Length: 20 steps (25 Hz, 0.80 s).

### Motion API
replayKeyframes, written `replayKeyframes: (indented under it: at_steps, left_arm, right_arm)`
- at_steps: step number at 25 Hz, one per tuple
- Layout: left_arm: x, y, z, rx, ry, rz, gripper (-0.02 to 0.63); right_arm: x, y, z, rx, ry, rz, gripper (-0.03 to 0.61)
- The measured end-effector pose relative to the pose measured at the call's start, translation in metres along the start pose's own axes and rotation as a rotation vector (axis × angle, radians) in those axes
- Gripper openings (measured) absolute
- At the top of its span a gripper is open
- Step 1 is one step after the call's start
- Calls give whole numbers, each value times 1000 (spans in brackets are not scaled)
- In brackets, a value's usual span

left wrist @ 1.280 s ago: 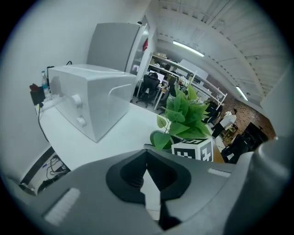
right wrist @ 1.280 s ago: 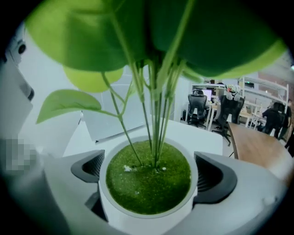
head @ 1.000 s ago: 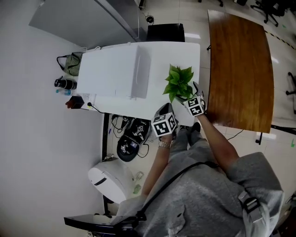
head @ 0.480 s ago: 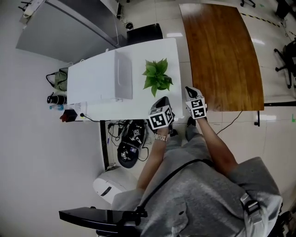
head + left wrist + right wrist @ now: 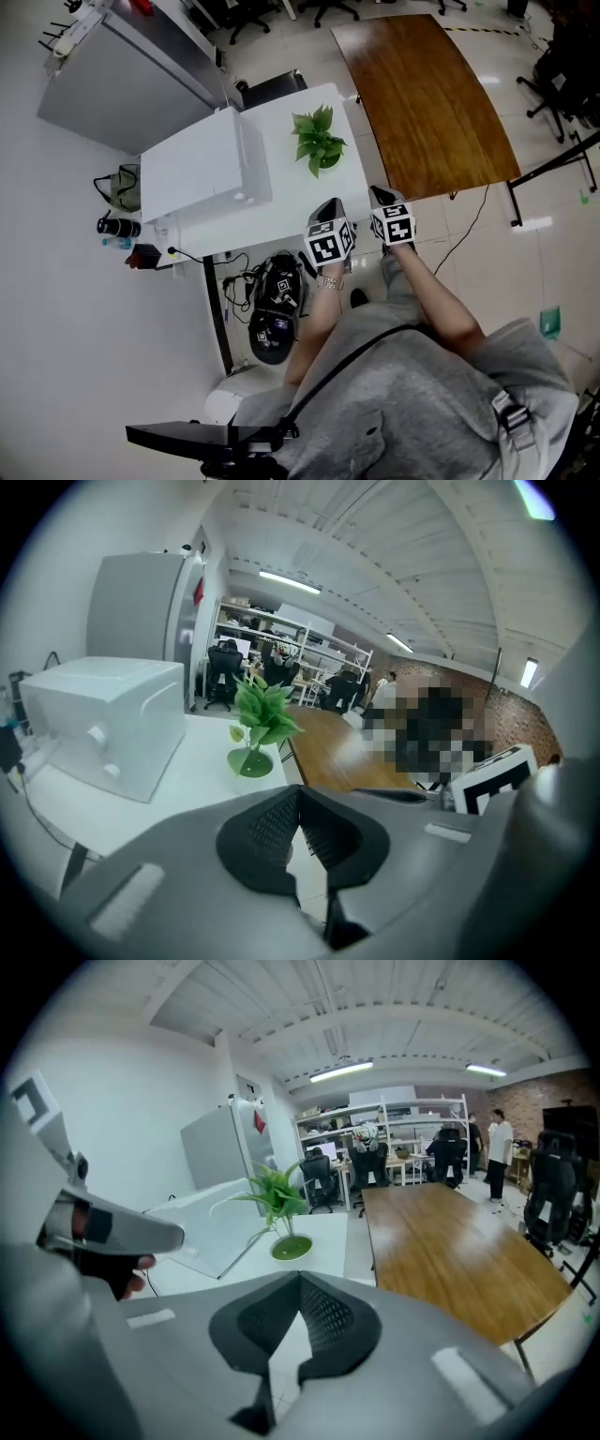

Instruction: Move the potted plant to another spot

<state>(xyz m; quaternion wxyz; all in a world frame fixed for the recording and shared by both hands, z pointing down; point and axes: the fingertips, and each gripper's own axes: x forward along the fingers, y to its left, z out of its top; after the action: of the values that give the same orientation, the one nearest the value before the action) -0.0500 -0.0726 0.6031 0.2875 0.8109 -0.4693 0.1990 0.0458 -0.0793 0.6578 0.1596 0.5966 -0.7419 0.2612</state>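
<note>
Left gripper (image 5: 300, 797): lower centre of the head view, at the white table's near edge; pads pressed together, nothing between them.
Right gripper (image 5: 300, 1283): just beside it to the right, by the table's near right corner; pads likewise closed and empty.
White table (image 5: 286, 208): a bare strip lies nearest the grippers, with open room for setting something down; its right edge drops to a floor gap.
Potted plant (image 5: 319, 142): upright on the table's far right part, upper centre of the frame, well apart from both grippers.
Handling: probably light. The low green pot looks stiff and smooth, perhaps slippery; the leaves are soft and the stems easily bent. Best taken by the pot's wall or rim and kept upright.
White box (image 5: 199, 173): left of the plant and near it, limiting room that way.
Wooden table (image 5: 422, 94): right of the gap, broad and bare, another possible spot.
</note>
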Motion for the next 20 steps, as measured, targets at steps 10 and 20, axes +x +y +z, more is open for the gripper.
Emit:
replayKeyframes:
  at_steps: [10, 20]
  left_arm:
    - [-67, -15, -44, -11, 13, -74, 14]
    - [-74, -38, -43, 13, 6, -70, 14]
  right_arm:
    - [-96, 64, 7, 77, -94, -44, 0]
    - [-115, 84, 5, 29, -48, 43, 0]
